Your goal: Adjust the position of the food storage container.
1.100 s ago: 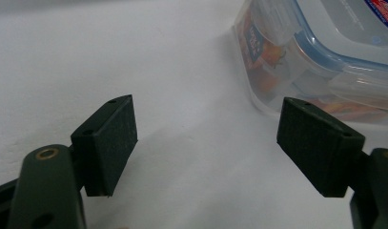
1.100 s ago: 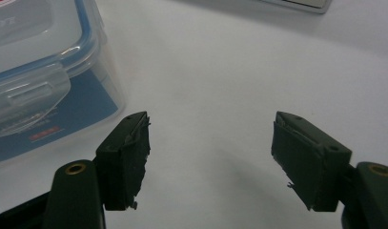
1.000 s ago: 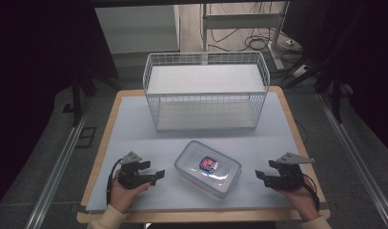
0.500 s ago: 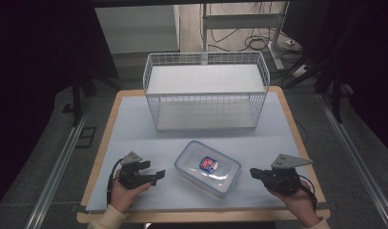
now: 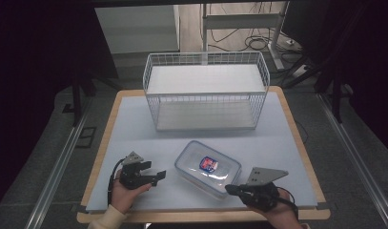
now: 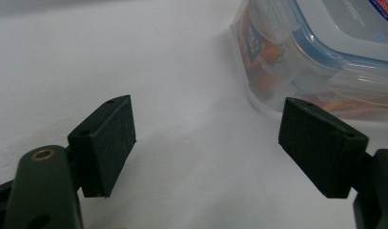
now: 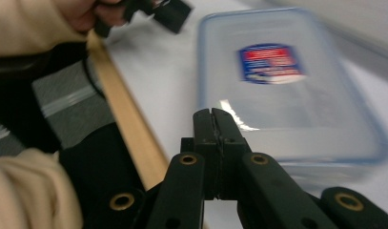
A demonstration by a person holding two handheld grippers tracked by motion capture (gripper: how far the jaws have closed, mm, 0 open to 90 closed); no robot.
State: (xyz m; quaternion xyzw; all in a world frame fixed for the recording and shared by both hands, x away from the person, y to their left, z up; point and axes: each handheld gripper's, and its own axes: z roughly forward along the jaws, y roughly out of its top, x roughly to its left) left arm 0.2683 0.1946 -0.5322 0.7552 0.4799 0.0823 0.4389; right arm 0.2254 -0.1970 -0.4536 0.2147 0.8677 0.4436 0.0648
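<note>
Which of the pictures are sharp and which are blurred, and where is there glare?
High view: sharp, table lit, surroundings dark. Left gripper view: sharp jaws, soft container. Right gripper view: motion blur smears the container's label, with a glare streak on the lid; the shut right gripper stays crisp.

- High view looks forward and down over the whole bench [image 5: 134,119].
- Each hand-held gripper view sits low and close.
- All three share the lidded food container [image 5: 208,168] [image 6: 320,57] [image 7: 287,81].

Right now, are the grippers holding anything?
No. The left gripper is open on bare table beside the box. The right gripper is shut with nothing between its jaws, at the box's near edge.
</note>
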